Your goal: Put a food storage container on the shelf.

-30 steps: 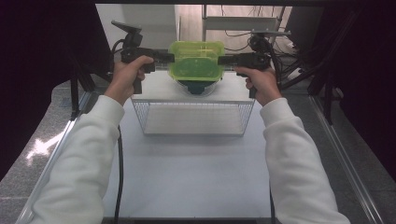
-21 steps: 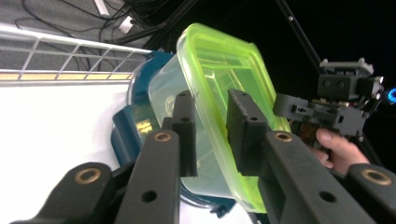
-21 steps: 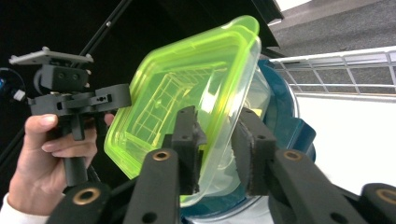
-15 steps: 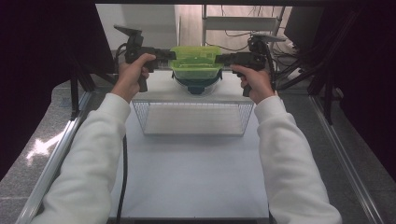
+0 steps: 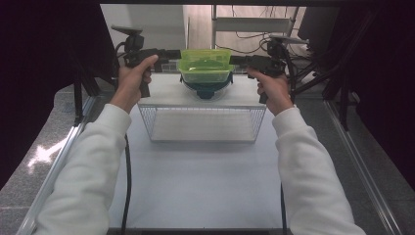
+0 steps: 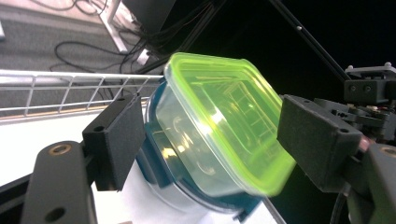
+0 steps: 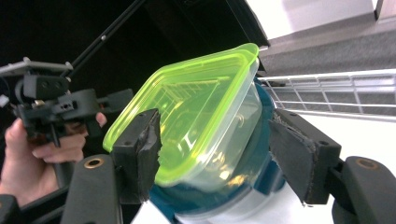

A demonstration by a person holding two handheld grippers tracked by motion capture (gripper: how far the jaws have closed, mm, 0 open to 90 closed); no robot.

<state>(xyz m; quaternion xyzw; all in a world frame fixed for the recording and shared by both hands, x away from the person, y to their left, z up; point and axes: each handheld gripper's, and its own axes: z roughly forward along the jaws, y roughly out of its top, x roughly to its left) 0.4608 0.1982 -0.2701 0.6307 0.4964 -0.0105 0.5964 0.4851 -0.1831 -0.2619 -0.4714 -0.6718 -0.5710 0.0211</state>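
Note:
A clear container with a lime-green lid [image 5: 205,61] sits on top of a blue-lidded container [image 5: 205,89], just beyond the wire basket [image 5: 203,141]. My left gripper [image 5: 174,54] is shut on the left side of this stack, and my right gripper [image 5: 237,59] on its right side. In the left gripper view the green lid [image 6: 224,116] and blue rim [image 6: 156,161] fill the gap of that gripper [image 6: 210,135]. The right gripper [image 7: 215,149] has its jaws set against the same green lid [image 7: 187,107]. I cannot tell whether the stack rests on the table.
The rectangular wire basket stands on the white table [image 5: 195,186], its rim visible behind the stack [image 6: 70,84] [image 7: 327,88]. Dark frame poles [image 5: 78,98] and cables [image 5: 244,34] surround the far end of the table. White sleeves [image 5: 88,161] reach in from the near edge.
Both hands have shifted slightly inward and upward on the stack's sides. The stack has stayed between the two grippers, behind the basket.

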